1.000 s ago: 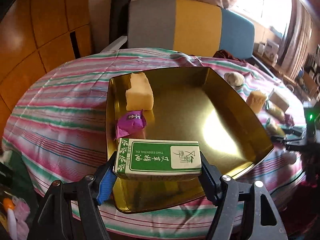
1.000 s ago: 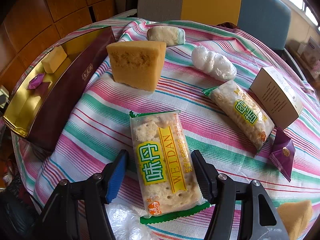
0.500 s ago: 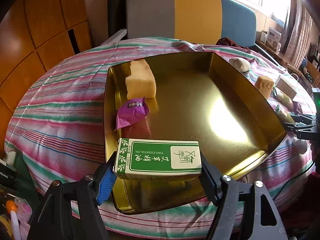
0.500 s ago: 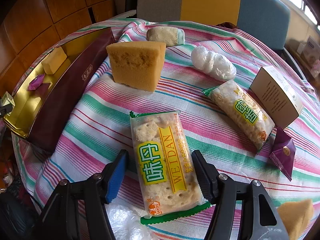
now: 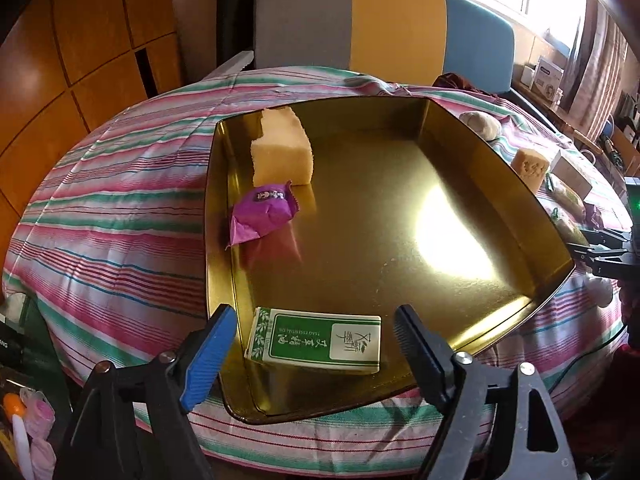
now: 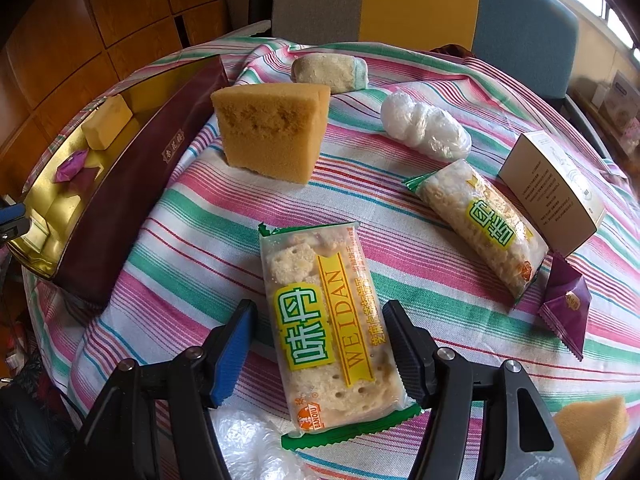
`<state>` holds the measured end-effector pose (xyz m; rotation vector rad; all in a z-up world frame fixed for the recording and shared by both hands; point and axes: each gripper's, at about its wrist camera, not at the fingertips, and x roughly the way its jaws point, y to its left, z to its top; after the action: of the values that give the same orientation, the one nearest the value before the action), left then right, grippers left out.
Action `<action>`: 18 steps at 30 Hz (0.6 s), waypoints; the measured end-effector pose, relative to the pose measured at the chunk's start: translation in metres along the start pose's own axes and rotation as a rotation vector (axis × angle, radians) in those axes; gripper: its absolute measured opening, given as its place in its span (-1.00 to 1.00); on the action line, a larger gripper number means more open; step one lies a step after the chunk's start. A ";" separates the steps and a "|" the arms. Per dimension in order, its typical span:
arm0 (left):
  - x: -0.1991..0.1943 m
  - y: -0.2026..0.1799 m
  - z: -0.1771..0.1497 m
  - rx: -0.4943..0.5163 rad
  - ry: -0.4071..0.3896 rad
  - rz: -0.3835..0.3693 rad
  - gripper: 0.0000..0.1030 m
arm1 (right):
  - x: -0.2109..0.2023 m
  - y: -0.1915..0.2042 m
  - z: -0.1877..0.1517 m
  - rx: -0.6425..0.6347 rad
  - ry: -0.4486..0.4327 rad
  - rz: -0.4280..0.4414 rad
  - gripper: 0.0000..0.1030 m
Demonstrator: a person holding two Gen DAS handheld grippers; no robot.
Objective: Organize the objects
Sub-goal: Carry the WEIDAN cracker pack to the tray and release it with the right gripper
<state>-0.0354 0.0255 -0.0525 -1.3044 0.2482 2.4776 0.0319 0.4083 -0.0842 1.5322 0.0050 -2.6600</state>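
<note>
Your left gripper [image 5: 310, 334] has just been opening; its jaws stand clear of the green box [image 5: 314, 340], now resting in the gold tray [image 5: 520, 184]. Your right gripper [image 6: 316, 340] straddles the cracker packet [image 6: 332, 328] on the tablecloth [image 6: 200, 216], jaws apart, left pad not touching. Likely light, crinkly, brittle inside: grip its 2 long edges gently.

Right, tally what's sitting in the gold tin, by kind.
Yellow sponge block: 1
Purple wrapped sweet: 1
Green-and-white essential oil box: 1
Total in the gold tin: 3
</note>
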 end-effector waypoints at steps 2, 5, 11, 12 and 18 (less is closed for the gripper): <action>-0.005 0.002 0.001 -0.008 -0.010 0.000 0.60 | 0.000 0.000 0.000 0.005 -0.002 -0.005 0.27; -0.025 0.010 0.006 -0.031 -0.067 -0.008 0.60 | -0.001 0.002 0.002 0.019 -0.001 -0.019 0.16; -0.058 0.045 0.013 -0.143 -0.170 0.016 0.60 | -0.003 -0.005 0.006 0.083 0.015 -0.035 -0.07; -0.060 0.050 0.012 -0.161 -0.177 0.021 0.60 | -0.003 -0.006 0.005 0.093 0.015 -0.035 -0.07; -0.067 0.069 0.003 -0.212 -0.183 0.038 0.60 | -0.024 -0.006 0.019 0.160 -0.003 -0.093 -0.07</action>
<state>-0.0277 -0.0518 0.0047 -1.1470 -0.0354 2.6947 0.0271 0.4154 -0.0541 1.6100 -0.1437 -2.7961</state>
